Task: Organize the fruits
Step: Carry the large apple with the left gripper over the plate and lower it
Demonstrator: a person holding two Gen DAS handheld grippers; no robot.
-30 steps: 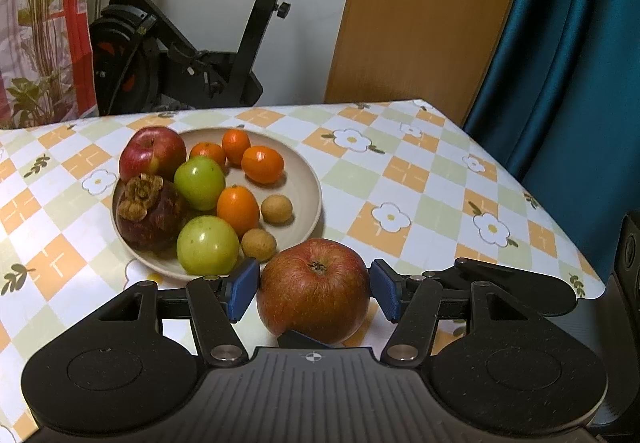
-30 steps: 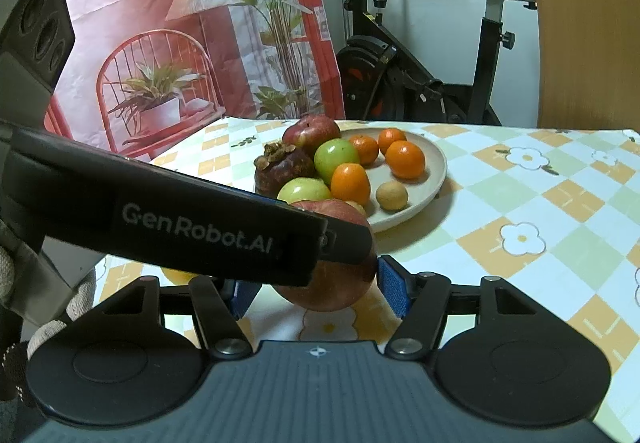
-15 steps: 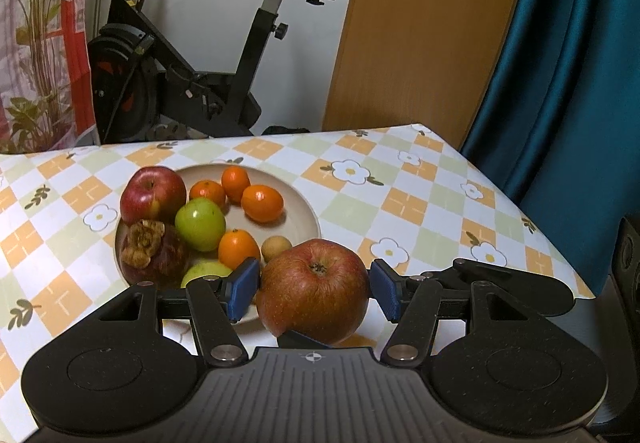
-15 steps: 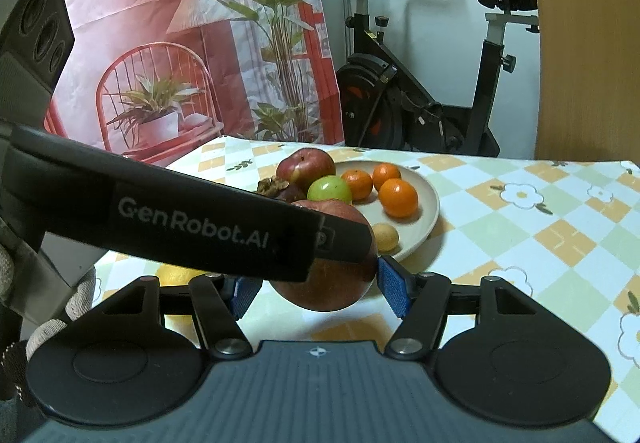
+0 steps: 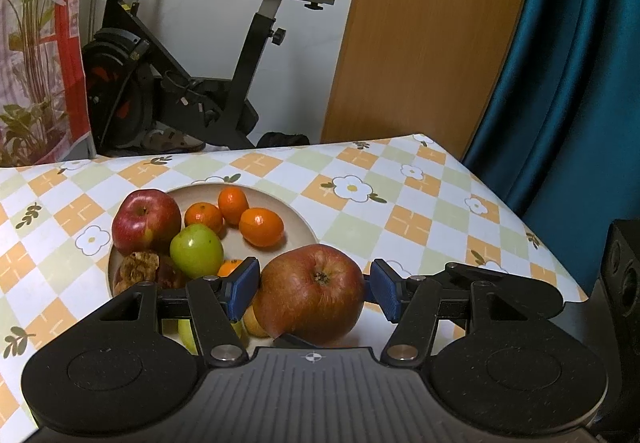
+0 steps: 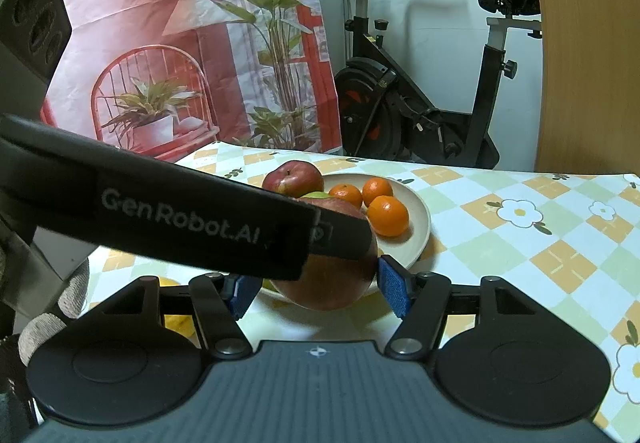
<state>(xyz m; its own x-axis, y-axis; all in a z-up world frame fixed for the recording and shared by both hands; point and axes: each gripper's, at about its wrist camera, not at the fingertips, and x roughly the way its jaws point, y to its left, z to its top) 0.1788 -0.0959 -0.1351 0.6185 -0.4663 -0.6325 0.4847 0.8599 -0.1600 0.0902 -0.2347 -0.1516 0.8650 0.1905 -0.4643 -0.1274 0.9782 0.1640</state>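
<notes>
My left gripper (image 5: 312, 289) is shut on a large red apple (image 5: 310, 293) and holds it above the near edge of a beige plate (image 5: 298, 221). The plate holds a red apple (image 5: 146, 221), a green apple (image 5: 196, 251), several oranges (image 5: 262, 226) and a dark mangosteen (image 5: 138, 271). In the right wrist view the left gripper's black body (image 6: 180, 219) crosses the frame in front, with the held apple (image 6: 332, 279) behind it. My right gripper (image 6: 316, 291) is open; the apple shows between its pads (image 6: 394, 291) but the left gripper carries it.
The table has a checked flower tablecloth (image 5: 400, 219). Its right edge runs by a teal curtain (image 5: 568, 83). An exercise bike (image 5: 180, 83) and a wooden panel (image 5: 432, 31) stand beyond the far edge. A yellow fruit (image 6: 176, 321) lies on the table at the left.
My left gripper has risen with the large red apple and moved over the near edge of the plate. The right gripper rose and followed alongside, still open.
</notes>
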